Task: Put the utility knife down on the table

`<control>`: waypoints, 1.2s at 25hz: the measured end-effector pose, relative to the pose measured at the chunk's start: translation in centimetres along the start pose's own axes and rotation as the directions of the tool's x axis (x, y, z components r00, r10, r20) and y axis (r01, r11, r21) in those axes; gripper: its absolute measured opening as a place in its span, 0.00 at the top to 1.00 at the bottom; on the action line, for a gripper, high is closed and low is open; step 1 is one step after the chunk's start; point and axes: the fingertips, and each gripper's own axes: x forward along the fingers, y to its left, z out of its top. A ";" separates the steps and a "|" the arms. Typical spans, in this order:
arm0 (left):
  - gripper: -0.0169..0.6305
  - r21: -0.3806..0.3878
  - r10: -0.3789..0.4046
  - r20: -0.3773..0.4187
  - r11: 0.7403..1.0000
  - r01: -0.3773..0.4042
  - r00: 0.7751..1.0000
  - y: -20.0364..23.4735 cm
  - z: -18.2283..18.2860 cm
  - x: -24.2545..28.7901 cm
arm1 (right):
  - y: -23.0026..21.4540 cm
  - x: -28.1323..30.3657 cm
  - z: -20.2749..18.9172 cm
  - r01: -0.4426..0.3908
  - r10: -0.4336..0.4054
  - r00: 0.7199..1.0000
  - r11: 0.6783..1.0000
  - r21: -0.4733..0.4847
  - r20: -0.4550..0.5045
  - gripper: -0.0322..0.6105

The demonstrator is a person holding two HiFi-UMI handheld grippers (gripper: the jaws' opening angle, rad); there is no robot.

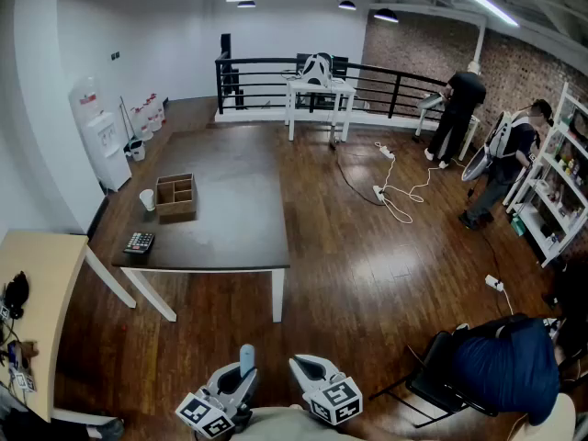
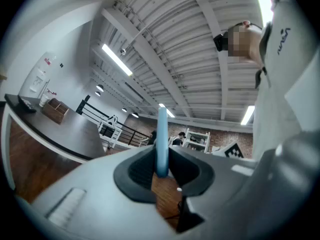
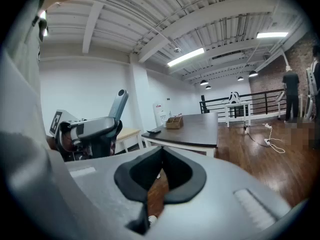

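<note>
A light blue utility knife [image 1: 246,356] stands upright, clamped between the jaws of my left gripper [image 1: 243,376] at the bottom of the head view. In the left gripper view the knife [image 2: 161,139] rises as a thin blue bar from the left gripper [image 2: 161,171], whose pads press on both its sides. My right gripper [image 1: 304,367] is beside it, shut with nothing between its jaws [image 3: 161,160]. The right gripper view shows the left gripper [image 3: 90,131] with the knife [image 3: 119,104] sticking up. The dark table [image 1: 230,219] lies well ahead of both grippers.
On the table's left part stand a wooden divided box [image 1: 175,196], a paper cup [image 1: 147,199] and a calculator [image 1: 139,243]. A beige desk [image 1: 37,274] is at the left, a chair with a blue jacket [image 1: 501,366] at the right. Cables [image 1: 395,196] lie on the floor.
</note>
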 end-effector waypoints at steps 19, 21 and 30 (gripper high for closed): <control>0.86 0.052 0.019 0.049 0.998 -0.022 0.999 13.9 9.4 -5.9 | 8.4 14.5 5.4 -0.027 0.020 0.998 0.994 -0.103 -0.067 0.95; 0.86 0.033 0.023 0.041 0.999 -0.025 0.999 15.0 9.3 -5.8 | 8.2 15.1 5.5 -0.012 0.004 0.998 0.993 -0.121 -0.067 0.95; 0.86 0.013 -0.011 -0.039 1.000 0.011 0.999 17.5 8.3 -1.0 | 3.5 17.4 5.2 0.045 -0.046 0.997 0.999 -0.011 -0.060 0.95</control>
